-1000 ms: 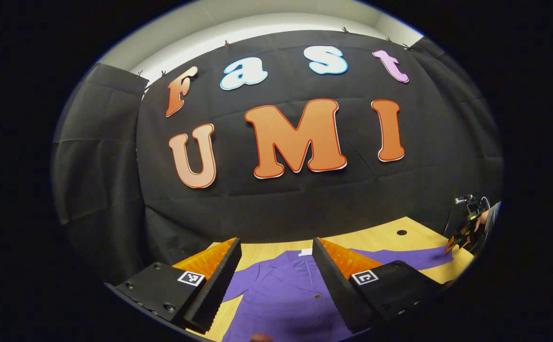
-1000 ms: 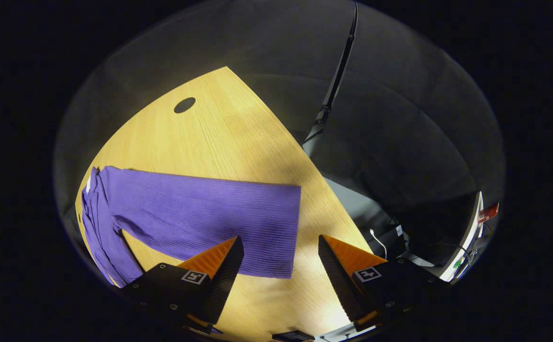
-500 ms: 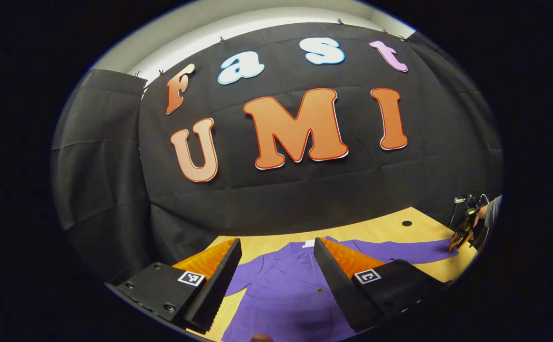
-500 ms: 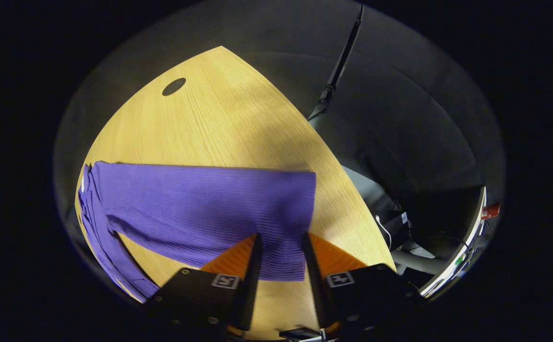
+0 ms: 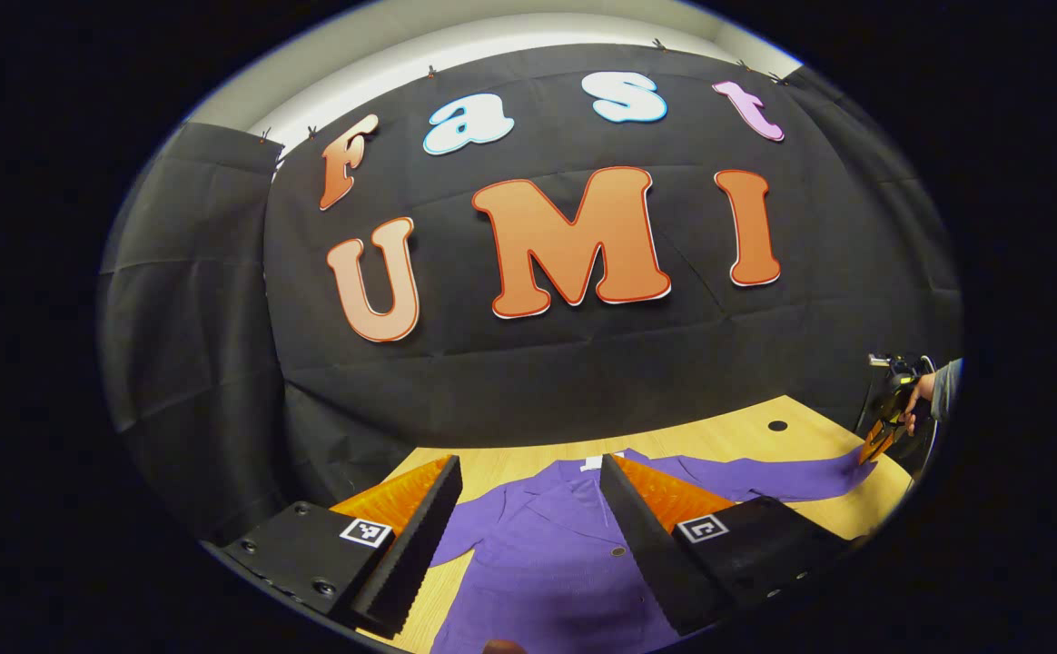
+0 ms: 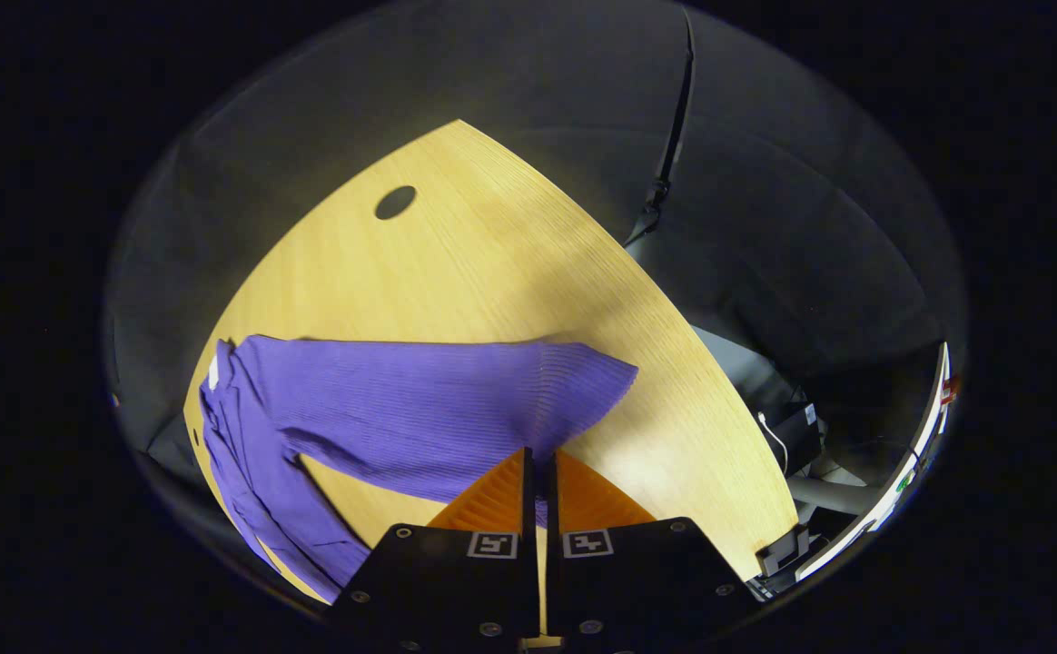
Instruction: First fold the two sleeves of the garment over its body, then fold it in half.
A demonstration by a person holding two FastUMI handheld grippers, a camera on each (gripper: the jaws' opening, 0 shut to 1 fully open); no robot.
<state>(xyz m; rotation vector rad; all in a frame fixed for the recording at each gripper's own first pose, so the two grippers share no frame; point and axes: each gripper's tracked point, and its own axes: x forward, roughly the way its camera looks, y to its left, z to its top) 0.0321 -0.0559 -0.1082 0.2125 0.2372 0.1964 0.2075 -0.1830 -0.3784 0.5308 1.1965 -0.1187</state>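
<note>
A purple button-front garment [image 5: 547,554] lies flat on the wooden table [image 5: 492,463], collar toward the far wall. My left gripper [image 5: 529,461] hovers open above its chest, with nothing between the fingers. The garment's long sleeve [image 6: 438,409] stretches across the table toward the edge. My right gripper [image 6: 538,454] is shut on the sleeve's cuff, and the cuff end bunches and lifts off the wood. In the left gripper view, the right gripper [image 5: 875,443] sits at the far right on the sleeve [image 5: 765,477] end, held by a hand [image 5: 923,391].
A round cable hole [image 6: 395,202] is in the table [image 6: 492,263] behind the sleeve. Past the table's right edge stand a dark pole [image 6: 665,163], cables and a small box [image 6: 792,427], and a monitor edge [image 6: 923,445]. Black cloth backs the table.
My right gripper moved onto the cuff and closed on it; the flat sleeve end is now bunched and raised. The left gripper stayed open and nearly still.
</note>
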